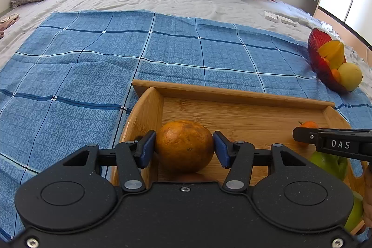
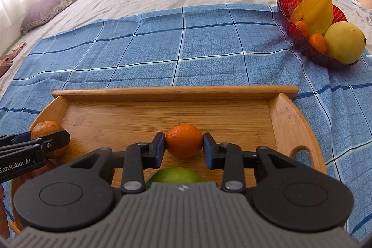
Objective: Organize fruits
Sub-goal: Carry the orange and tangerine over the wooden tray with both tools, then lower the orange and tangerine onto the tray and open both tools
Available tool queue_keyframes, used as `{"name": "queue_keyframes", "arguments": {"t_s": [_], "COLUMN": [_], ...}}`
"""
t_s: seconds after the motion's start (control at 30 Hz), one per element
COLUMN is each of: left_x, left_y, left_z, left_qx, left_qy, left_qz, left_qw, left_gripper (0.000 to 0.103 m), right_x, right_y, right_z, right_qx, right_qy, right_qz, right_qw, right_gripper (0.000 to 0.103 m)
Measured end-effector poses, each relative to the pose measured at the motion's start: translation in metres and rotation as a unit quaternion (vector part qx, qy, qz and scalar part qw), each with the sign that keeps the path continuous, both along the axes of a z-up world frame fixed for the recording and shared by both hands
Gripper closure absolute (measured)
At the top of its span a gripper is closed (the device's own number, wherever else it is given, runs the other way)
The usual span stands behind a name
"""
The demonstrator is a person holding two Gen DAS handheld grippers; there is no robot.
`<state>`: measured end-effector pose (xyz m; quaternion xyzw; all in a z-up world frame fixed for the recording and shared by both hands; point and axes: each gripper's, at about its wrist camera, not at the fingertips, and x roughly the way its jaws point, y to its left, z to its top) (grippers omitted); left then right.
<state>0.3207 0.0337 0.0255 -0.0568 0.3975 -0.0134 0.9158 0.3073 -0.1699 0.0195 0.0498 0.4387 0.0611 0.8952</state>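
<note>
Near the tray's (image 2: 172, 92) left wall, left claw (image 1: 184, 148) clamped on a brownish orange (image 1: 184, 145); mid-tray, right claw (image 2: 184, 147) pinching a small mandarin (image 2: 184, 140). Still three fruits on the tray, counting one green fruit (image 2: 176, 174). Already in the red bowl (image 2: 288, 15) by the cloth's right edge: four — starfruit, yellow fruit, two small oranges. Roughly halfway, by appearances.

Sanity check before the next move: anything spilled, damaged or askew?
Nothing spilled or damaged. One oddity: the red bowl sits tilted on the blue cloth, with its fruit heaped to one side.
</note>
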Motion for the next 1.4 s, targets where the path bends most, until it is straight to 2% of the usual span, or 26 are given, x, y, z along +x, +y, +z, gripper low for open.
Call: {"name": "queue_keyframes", "arguments": {"t_s": [0.17,0.2,0.27,0.33,0.37,0.43,0.67,0.83,1.0,1.3,1.4], "left_x": [0.0,-0.001,-0.002,-0.004,-0.005,-0.008,-0.025,-0.049,-0.077,-0.138,-0.152], "left_y": [0.0,0.0,0.001,0.0,0.0,-0.001,0.001,-0.003,-0.008,-0.017,-0.019], "left_z": [0.0,0.001,0.001,0.004,0.006,0.01,0.026,0.038,0.044,0.057,0.053], "left_qx": [-0.001,-0.002,-0.005,-0.001,0.002,0.008,0.008,0.02,0.026,0.035,0.04], "left_qy": [0.0,-0.002,-0.004,-0.008,-0.012,-0.02,-0.041,-0.079,-0.099,-0.15,-0.153], "left_qz": [0.001,0.001,0.0,0.002,0.001,-0.002,-0.015,-0.026,-0.046,-0.083,-0.088], "left_qw": [1.0,1.0,1.0,1.0,0.9999,0.9998,0.999,0.9963,0.9937,0.9846,0.9835], "left_gripper": [0.051,0.05,0.044,0.034,0.033,0.028,0.017,0.005,0.005,0.0,0.0], "right_x": [0.0,0.0,0.0,0.0,-0.001,-0.003,-0.014,-0.029,-0.051,-0.097,-0.112], "right_y": [0.0,-0.001,-0.001,-0.002,-0.002,-0.001,-0.001,-0.008,-0.014,-0.035,-0.044], "right_z": [0.0,0.0,0.0,0.0,0.001,0.003,0.011,0.025,0.034,0.041,0.039], "right_qx": [0.002,0.003,0.005,0.008,0.008,0.006,-0.01,-0.007,-0.013,0.005,0.017], "right_qy": [0.001,0.001,0.002,0.001,-0.003,-0.011,-0.033,-0.064,-0.097,-0.145,-0.16], "right_qz": [0.0,0.001,0.002,0.001,0.0,0.003,0.008,0.014,0.022,0.013,0.005], "right_qw": [1.0,1.0,1.0,1.0,1.0,1.0,0.999,0.998,0.995,0.989,0.987], "right_gripper": [0.059,0.056,0.055,0.052,0.044,0.038,0.028,0.018,0.015,0.011,0.01]}}
